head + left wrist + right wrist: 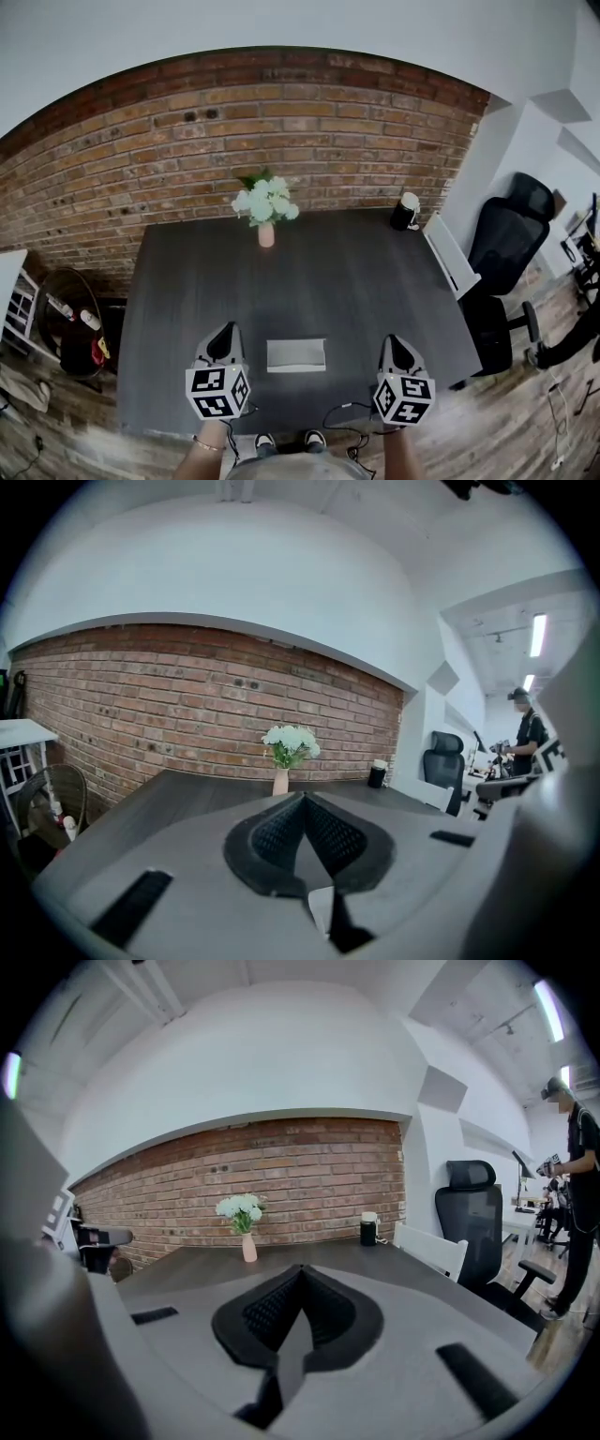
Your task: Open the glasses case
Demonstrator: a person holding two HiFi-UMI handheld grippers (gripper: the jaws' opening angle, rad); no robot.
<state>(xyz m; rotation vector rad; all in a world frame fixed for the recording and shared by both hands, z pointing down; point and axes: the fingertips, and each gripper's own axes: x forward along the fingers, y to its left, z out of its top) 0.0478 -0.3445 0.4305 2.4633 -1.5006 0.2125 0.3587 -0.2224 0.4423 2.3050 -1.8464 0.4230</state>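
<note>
A pale grey glasses case [296, 355] lies flat near the front edge of the dark table [328, 272], lid down. My left gripper [223, 339] hovers just left of the case, my right gripper [397, 345] a little farther off to its right. Neither touches it. In the left gripper view the jaws [302, 801] meet at the tips with nothing between them. In the right gripper view the jaws [298, 1273] are likewise pressed together and empty. The case does not show in either gripper view.
A small vase of white flowers [265, 208] stands at the table's far middle and a black-and-white cup [405, 211] at its far right corner. A white board [450, 253] leans off the right edge beside a black office chair [506, 244]. A person [572, 1176] stands far right.
</note>
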